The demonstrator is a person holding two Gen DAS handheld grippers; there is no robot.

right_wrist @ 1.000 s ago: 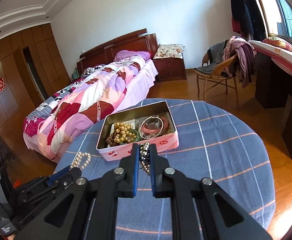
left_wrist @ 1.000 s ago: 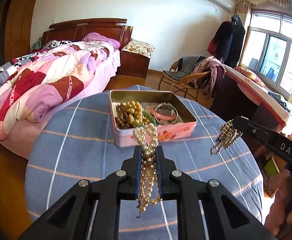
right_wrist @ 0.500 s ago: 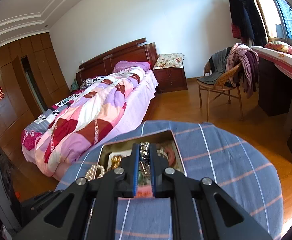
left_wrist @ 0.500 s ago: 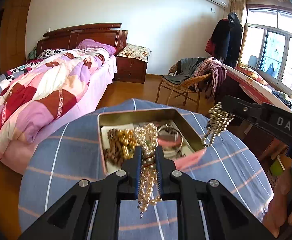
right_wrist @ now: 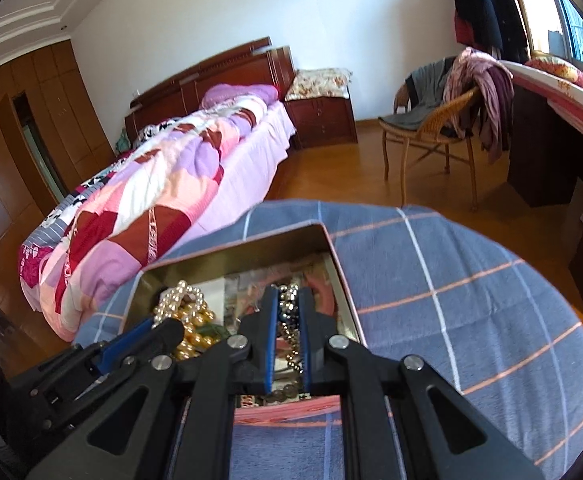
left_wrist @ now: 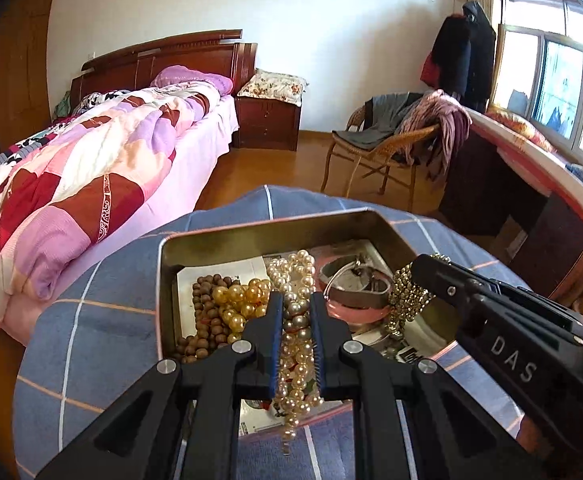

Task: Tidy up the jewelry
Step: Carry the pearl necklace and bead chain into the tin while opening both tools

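Note:
A pink tin box [left_wrist: 163, 280] [right_wrist: 349, 304] stands open on the round table. Inside lie brown wooden beads [left_wrist: 201, 312], gold beads [left_wrist: 235, 300] and pink bangles [left_wrist: 355, 300]. My left gripper [left_wrist: 294, 300] is shut on a white pearl necklace [left_wrist: 295, 344], which hangs over the tin's middle. My right gripper [right_wrist: 288, 300] is shut on a dark bead bracelet [right_wrist: 287, 312] over the tin's right half. In the left wrist view the right gripper [left_wrist: 415, 270] reaches in from the right with the bracelet [left_wrist: 405, 300] hanging into the tin. In the right wrist view the left gripper [right_wrist: 155, 326] enters at lower left.
The table wears a blue checked cloth [right_wrist: 471, 300] [left_wrist: 91, 332]. Beyond it stand a bed with a patchwork quilt [left_wrist: 91, 168], a nightstand [left_wrist: 267, 120], a wicker chair with clothes [left_wrist: 403, 144] and a dark desk [right_wrist: 551, 140] under the window.
Both grippers have moved forward and down from the near side of the tin to over its inside, still holding their strands. The tin now looks much closer in both views.

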